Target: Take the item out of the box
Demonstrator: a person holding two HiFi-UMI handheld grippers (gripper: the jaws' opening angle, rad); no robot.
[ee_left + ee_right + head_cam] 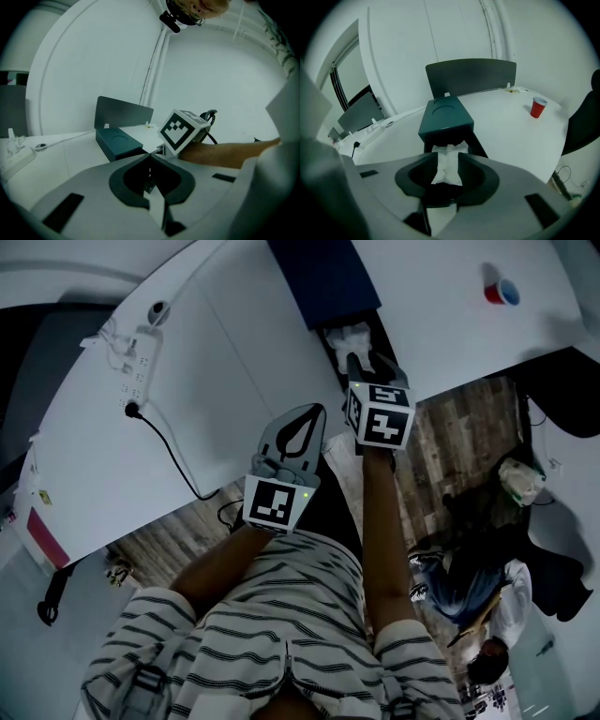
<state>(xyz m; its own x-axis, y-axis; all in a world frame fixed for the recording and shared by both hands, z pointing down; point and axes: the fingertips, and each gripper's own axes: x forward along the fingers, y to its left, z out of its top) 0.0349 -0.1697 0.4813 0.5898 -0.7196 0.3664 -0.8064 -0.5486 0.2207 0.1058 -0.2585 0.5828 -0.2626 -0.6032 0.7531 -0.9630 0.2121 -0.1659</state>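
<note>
- A person's right gripper (pixel 447 161) is at the open near end of a dark blue box (pixel 445 117) on a white table (pixel 506 122). Its jaws are spread, one on each side of a wad of white paper (pixel 449 165), and seem to be releasing it, not squeezing it
- The paper sits in the mouth of the box, apparently not yet clear of it, and the rest of the box runs straight away behind it
- The paper lies dead ahead of the right gripper. Its longer side runs along the same line as the jaws and the box, so the way out is likely a straight pull back toward the person
- The left gripper (pixel 150 158) hangs back near the table's edge, to the left of the right one. Its jaw tips are pressed together with nothing between them, and it is the farther of the two from the paper
- A red cup (pixel 538 107) stands well apart on the far right of the table
</note>
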